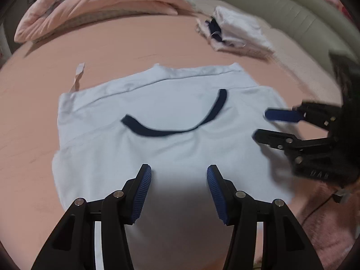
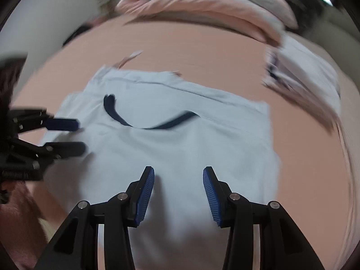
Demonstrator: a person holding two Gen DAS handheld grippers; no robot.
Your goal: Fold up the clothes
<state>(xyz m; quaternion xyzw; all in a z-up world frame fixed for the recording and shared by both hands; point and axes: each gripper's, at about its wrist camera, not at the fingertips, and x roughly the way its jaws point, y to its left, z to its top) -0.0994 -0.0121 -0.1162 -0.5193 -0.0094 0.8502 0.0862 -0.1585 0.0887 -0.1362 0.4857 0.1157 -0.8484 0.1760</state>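
Note:
A light blue T-shirt (image 1: 157, 153) with a dark navy collar (image 1: 171, 132) lies flat on the pink bed sheet (image 1: 33, 112), its sides folded in. My left gripper (image 1: 179, 175) hovers over the shirt's near part, open, with nothing between its blue pads. My right gripper (image 1: 259, 124) reaches in over the shirt's right edge, jaws apart. In the right wrist view the same shirt (image 2: 180, 144) and collar (image 2: 144, 126) lie under my right gripper (image 2: 178, 177), open and holding nothing. My left gripper (image 2: 81, 136) shows at the shirt's left edge.
A pile of folded white and dark clothes (image 1: 236, 33) sits at the back right of the bed. A bunched pink quilt (image 1: 101, 4) lies along the far side. A pale strip of cloth (image 1: 77, 76) lies beside the shirt's far left corner. A beige padded surface (image 1: 292, 11) borders the right.

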